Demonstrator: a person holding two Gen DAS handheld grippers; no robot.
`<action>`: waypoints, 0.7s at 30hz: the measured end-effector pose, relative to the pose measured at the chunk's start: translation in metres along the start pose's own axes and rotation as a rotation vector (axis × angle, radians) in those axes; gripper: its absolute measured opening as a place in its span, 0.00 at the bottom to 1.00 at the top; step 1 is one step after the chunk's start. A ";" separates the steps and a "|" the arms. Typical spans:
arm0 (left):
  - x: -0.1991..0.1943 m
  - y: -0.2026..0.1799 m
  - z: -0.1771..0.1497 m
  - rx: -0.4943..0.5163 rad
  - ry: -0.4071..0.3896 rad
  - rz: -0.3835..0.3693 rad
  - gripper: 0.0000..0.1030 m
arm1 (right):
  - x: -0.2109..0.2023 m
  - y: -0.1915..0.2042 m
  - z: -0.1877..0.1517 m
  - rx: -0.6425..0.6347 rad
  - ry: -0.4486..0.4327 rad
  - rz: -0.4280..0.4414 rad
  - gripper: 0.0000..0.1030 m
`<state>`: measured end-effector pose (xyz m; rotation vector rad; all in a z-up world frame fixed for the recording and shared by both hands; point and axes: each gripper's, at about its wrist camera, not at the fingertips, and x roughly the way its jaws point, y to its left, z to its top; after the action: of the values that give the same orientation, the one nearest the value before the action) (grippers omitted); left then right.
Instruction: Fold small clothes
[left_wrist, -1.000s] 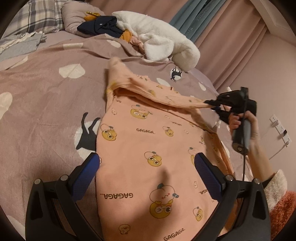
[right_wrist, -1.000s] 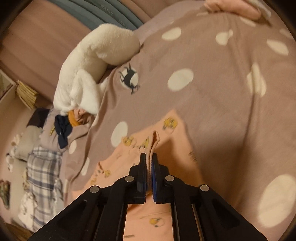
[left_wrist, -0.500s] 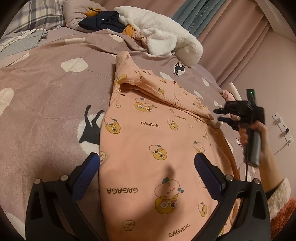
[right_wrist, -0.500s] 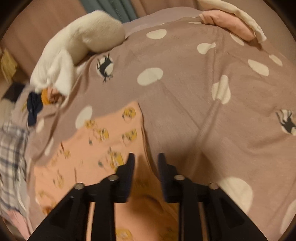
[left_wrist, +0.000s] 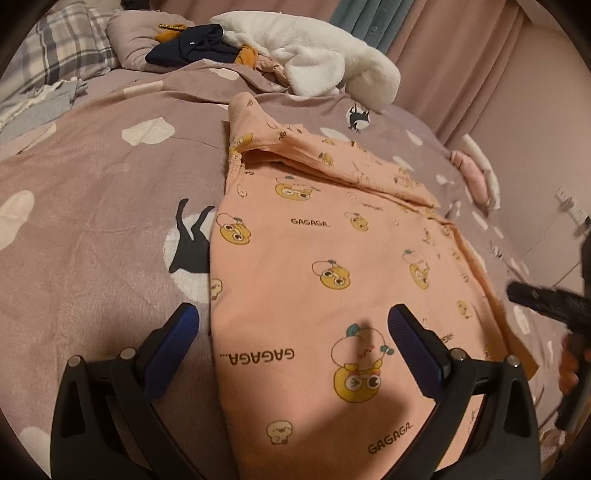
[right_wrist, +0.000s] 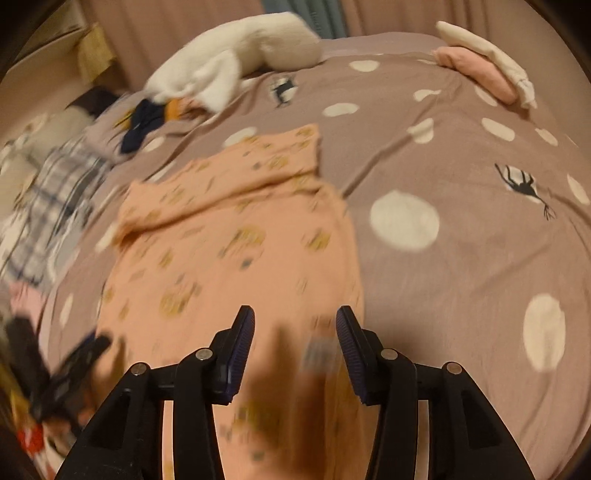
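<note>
A peach garment (left_wrist: 332, 295) printed with yellow cartoon faces and "GAGAGA" lies flat on the mauve bedspread (left_wrist: 92, 221). One sleeve (left_wrist: 332, 162) lies folded across its far end. My left gripper (left_wrist: 291, 332) hovers open over the garment's near end, its blue pads (left_wrist: 173, 343) wide apart with nothing between them. My right gripper (right_wrist: 295, 332) hangs above the garment's (right_wrist: 229, 258) near right part. Its jaws are opening and hold nothing. In the left wrist view it shows as a blurred black shape (left_wrist: 535, 299) at the right edge.
A white fluffy garment (left_wrist: 317, 62), navy clothes (left_wrist: 192, 48) and a plaid pillow (left_wrist: 62, 44) lie at the head of the bed. Folded pink and cream clothes (right_wrist: 480, 70) sit at the bed's far right. Curtains and a wall stand behind.
The right gripper let go of the sleeve, which dropped folded across the garment. It then swung back toward the garment's near right side while opening. The left gripper stayed open, barely moving.
</note>
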<state>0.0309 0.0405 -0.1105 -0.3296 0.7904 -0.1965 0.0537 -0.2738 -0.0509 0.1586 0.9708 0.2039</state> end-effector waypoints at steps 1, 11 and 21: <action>-0.001 -0.001 -0.001 0.002 0.006 0.006 0.99 | -0.002 0.004 -0.005 -0.021 0.003 -0.003 0.48; -0.042 0.014 -0.006 -0.100 0.146 0.007 0.99 | -0.013 -0.036 -0.037 -0.013 0.056 -0.253 0.27; -0.086 0.020 -0.017 -0.075 0.089 0.048 0.99 | -0.057 -0.061 -0.055 0.074 0.000 -0.127 0.25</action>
<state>-0.0399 0.0805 -0.0714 -0.3741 0.8947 -0.1372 -0.0171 -0.3439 -0.0499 0.1639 0.9859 0.0517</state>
